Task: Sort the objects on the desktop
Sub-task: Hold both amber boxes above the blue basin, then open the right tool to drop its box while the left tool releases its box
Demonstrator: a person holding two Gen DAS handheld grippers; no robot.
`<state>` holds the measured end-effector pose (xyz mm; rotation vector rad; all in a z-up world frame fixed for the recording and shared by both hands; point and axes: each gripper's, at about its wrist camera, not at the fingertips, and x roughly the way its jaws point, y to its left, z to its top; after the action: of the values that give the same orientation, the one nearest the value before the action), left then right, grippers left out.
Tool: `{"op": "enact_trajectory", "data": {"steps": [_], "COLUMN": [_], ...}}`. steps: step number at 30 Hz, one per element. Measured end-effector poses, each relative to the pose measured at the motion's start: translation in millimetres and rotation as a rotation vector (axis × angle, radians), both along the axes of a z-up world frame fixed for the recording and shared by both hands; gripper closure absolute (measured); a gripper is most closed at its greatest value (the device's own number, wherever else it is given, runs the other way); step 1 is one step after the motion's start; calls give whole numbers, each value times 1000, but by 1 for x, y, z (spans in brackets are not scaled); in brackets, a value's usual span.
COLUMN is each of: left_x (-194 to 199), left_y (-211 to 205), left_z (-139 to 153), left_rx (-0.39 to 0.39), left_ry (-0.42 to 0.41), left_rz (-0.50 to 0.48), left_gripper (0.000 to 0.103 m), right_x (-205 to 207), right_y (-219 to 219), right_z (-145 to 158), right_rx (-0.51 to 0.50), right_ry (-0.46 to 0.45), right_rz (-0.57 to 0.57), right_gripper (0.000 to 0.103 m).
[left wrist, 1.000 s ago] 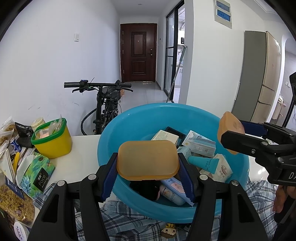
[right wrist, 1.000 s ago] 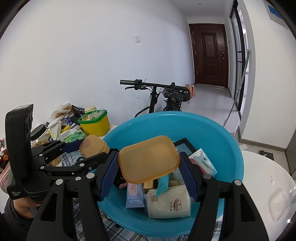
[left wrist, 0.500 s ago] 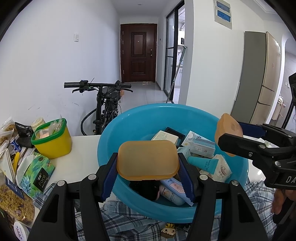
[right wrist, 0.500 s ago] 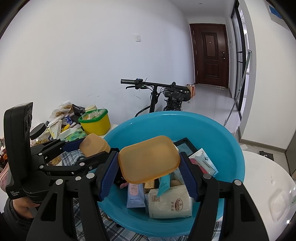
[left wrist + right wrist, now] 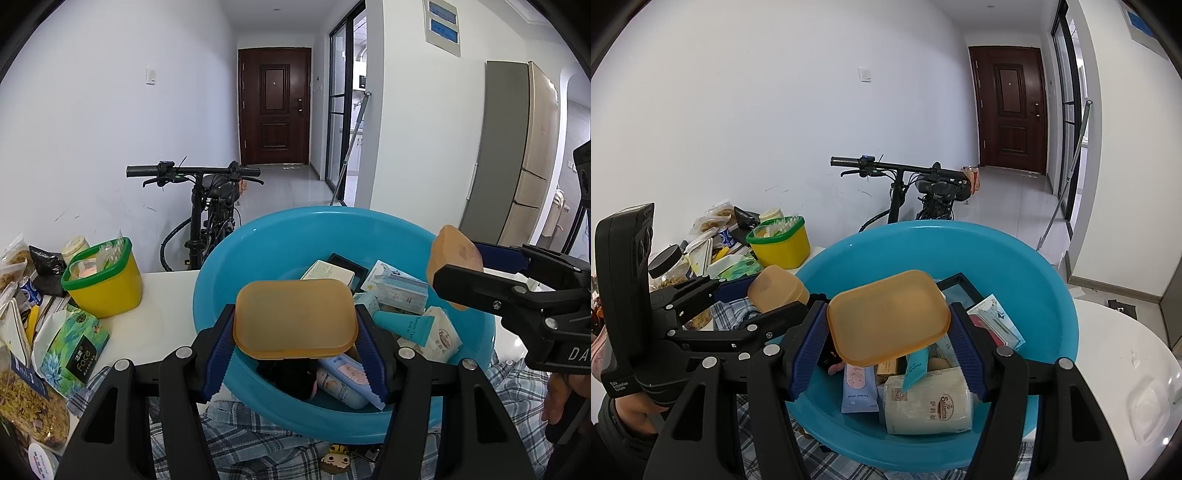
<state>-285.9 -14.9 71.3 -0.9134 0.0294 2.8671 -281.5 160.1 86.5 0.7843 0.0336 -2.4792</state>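
Note:
My left gripper (image 5: pixel 297 334) is shut on an orange plastic box (image 5: pixel 295 319), held flat just above the near rim of a blue basin (image 5: pixel 258 254). My right gripper (image 5: pixel 888 345) is shut on a second orange plastic box (image 5: pixel 888 317) over the same basin (image 5: pixel 1015 266). Each gripper shows in the other's view: the right one (image 5: pixel 456 266) at the basin's right side, the left one (image 5: pixel 775 291) at its left side. The basin holds several tubes, small cartons and a wipes pack (image 5: pixel 929 404).
A yellow tub with a green rim (image 5: pixel 105 284) stands left of the basin on the white table (image 5: pixel 162 302). Snack packets (image 5: pixel 70 343) crowd the left edge. A plaid cloth (image 5: pixel 236 435) lies under the basin. A bicycle (image 5: pixel 210 210) leans behind the table.

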Motion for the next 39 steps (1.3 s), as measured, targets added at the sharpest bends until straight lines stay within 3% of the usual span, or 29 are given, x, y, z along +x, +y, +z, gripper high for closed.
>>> {"op": "enact_trajectory", "data": {"steps": [9, 11, 19, 39], "left_x": [1, 1, 2, 2], "left_y": [0, -1, -2, -1], "left_z": [2, 2, 1, 1], "left_rx": [-1, 1, 6, 4], "left_ry": [0, 1, -2, -4], "left_rz": [7, 8, 12, 12], "left_gripper": [39, 39, 39, 39], "right_x": [0, -1, -1, -3], "right_y": [5, 8, 13, 10], "right_z": [3, 3, 8, 4], "right_rx": [-14, -40, -40, -46], "right_ry": [6, -3, 8, -22], "right_rz": [-14, -12, -57, -41], "right_gripper": [35, 0, 0, 0]}}
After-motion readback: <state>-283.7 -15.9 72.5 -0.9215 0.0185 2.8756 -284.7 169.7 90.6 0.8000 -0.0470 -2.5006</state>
